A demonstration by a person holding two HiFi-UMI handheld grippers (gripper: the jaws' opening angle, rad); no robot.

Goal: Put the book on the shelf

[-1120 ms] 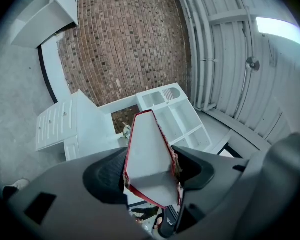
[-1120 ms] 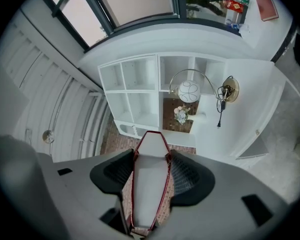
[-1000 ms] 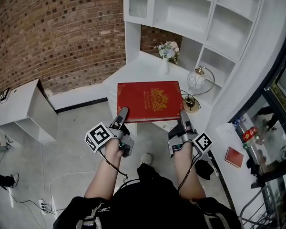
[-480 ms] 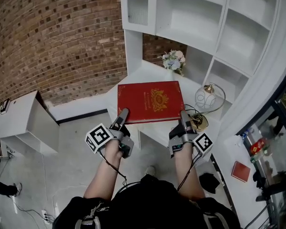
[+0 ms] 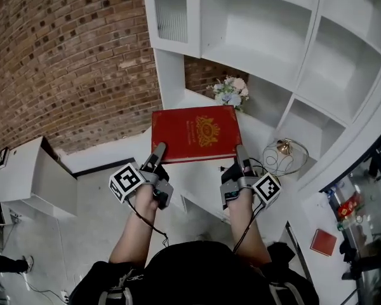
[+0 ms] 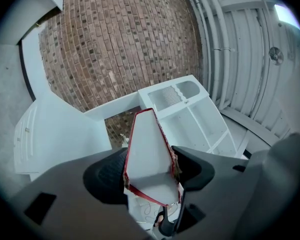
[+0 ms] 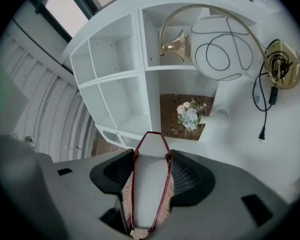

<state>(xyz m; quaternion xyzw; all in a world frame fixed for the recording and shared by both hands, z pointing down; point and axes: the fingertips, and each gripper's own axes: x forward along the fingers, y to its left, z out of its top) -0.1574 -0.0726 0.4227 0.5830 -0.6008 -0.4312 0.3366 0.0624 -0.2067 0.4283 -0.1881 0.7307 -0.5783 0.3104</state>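
Note:
A large red book (image 5: 195, 132) with a gold crest on its cover is held flat in the air in front of the white shelf unit (image 5: 254, 27). My left gripper (image 5: 159, 152) is shut on its near left corner, my right gripper (image 5: 240, 155) on its near right corner. In the left gripper view the book (image 6: 149, 159) shows edge-on, white page block between red covers, pinched between both pads. The right gripper view shows the book (image 7: 149, 184) clamped the same way, pointing at the shelf's compartments (image 7: 115, 96).
A vase of flowers (image 5: 229, 93) stands on the white counter (image 5: 203, 183) under the shelves, just beyond the book. A wire-globe lamp with a brass base (image 5: 283, 155) sits at the right. Brick wall (image 5: 70, 62) at left, a low white cabinet (image 5: 25, 176) below it.
Both grippers have carried the book upward and toward the shelf unit; the shelves now fill more of the head view and the lamp has slid to the right and below the book.

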